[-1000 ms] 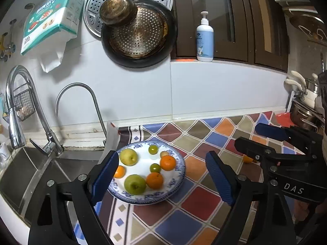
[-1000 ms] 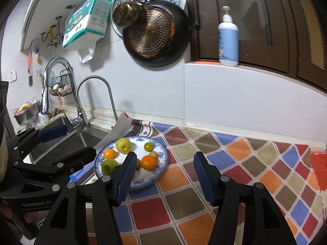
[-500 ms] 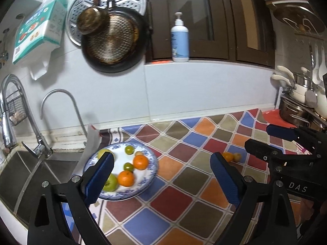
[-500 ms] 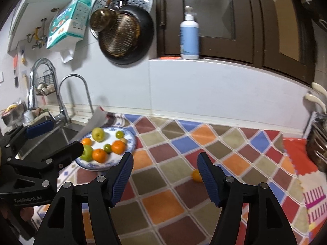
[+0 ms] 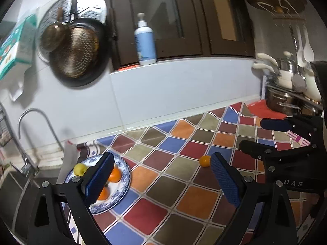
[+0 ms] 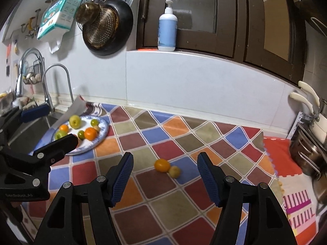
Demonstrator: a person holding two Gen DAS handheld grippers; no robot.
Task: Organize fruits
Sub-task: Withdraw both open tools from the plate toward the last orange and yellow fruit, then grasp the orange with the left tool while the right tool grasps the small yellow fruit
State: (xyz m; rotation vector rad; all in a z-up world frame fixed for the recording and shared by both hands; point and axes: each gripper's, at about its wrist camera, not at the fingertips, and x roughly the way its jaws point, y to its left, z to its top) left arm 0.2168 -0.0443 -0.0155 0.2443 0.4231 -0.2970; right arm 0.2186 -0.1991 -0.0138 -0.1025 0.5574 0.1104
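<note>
A blue-and-white plate (image 6: 101,137) holding several apples and oranges sits at the left of the checkered counter mat, beside the sink; it also shows in the left wrist view (image 5: 122,192). A loose orange (image 6: 161,165) and a small yellow-green fruit (image 6: 174,171) lie touching on the mat, just ahead of my right gripper (image 6: 164,176), which is open and empty. In the left wrist view only the orange (image 5: 204,160) shows, by the right fingertip. My left gripper (image 5: 161,176) is open and empty, above the mat to the right of the plate.
A sink (image 6: 30,130) with two taps lies left of the plate. Pots (image 6: 310,155) stand on a red mat at the right end. Pans (image 6: 106,26) hang on the wall, and a pump bottle (image 6: 167,30) stands on the ledge.
Both grippers have swung to the right, away from the plate. The loose orange and small fruit have come into view ahead of the right gripper. Both stayed open.
</note>
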